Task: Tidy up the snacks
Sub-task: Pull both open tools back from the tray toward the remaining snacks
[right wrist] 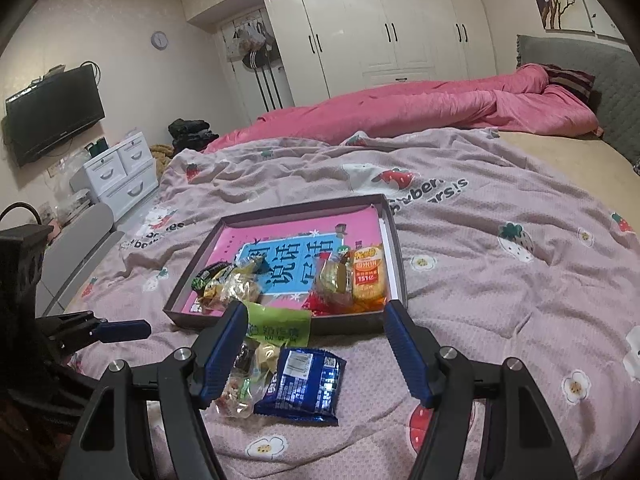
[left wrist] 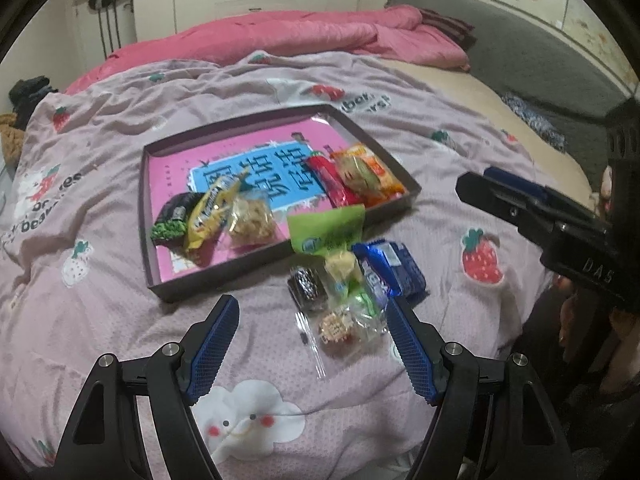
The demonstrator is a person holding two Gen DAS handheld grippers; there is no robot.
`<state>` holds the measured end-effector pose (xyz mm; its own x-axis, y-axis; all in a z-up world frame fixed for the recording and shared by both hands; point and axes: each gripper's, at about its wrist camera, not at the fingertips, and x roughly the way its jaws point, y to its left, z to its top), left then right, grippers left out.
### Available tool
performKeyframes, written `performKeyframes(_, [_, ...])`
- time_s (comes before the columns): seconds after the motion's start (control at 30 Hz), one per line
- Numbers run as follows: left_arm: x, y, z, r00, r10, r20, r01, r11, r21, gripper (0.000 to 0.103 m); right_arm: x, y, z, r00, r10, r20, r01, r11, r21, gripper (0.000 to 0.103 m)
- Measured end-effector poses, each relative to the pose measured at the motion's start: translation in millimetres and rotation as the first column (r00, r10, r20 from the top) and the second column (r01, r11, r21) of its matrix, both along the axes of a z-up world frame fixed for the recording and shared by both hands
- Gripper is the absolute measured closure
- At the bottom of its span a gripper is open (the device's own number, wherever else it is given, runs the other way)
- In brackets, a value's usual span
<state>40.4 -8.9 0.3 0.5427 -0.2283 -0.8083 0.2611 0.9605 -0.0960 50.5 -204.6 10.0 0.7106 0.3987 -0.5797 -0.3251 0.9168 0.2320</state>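
Surface: I see a pink strawberry-print blanket (left wrist: 120, 208) spread over the bed, with a rumpled darker pink duvet (left wrist: 288, 36) behind it.
Tray: a shallow dark box tray (left wrist: 154, 276) lies flat on the blanket; its floor is pink with a blue panel of printed characters.
Tray, left group: I count 3 snacks lying together: a black-and-green packet (left wrist: 172, 220), a yellow packet (left wrist: 210, 216) and a clear bag of pale pieces (left wrist: 252, 220).
Tray, right group: a red packet (left wrist: 334, 182), a clear-wrapped yellowish snack (left wrist: 354, 172) and an orange packet (left wrist: 380, 178) lie side by side against the right wall.
Loose snacks: on the blanket just in front of the tray, a green packet (left wrist: 328, 232) overlaps the tray's near rim; beside it lie a blue packet (left wrist: 394, 270), a dark round cake in clear wrap (left wrist: 307, 286) and a small clear-wrapped sweet (left wrist: 338, 326).
Left gripper (left wrist: 312, 322): I hold it above the loose pile, jaws released and spread wide, nothing between the pads; the small sweets sit in the gap below.
Right gripper (right wrist: 316, 324): jaws released and apart, nothing gripped; the green packet (right wrist: 280, 326) and blue packet (right wrist: 300, 384) lie on the blanket under its gap.
Room: white wardrobes (right wrist: 384, 20), a wall television (right wrist: 52, 112) and a white drawer unit (right wrist: 120, 172).
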Motion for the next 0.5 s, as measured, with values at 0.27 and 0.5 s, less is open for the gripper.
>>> performKeyframes(0.27, [-0.8, -10.4, -15.0, 0.998, -0.041, -0.045, 0.042, 0.999, 0.005, 0.026, 2.7, 3.1, -7.6, 0.999, 0.012, -0.038, -0.012, 1.0, -0.015, 0.033])
performKeyframes(0.5, [0.1, -18.3, -30.3, 0.994, -0.068, -0.088, 0.068, 0.998, -0.002, 0.026, 7.7, 6.8, -20.7, 0.995, 0.024, -0.099, -0.028, 0.999, -0.033, 0.033])
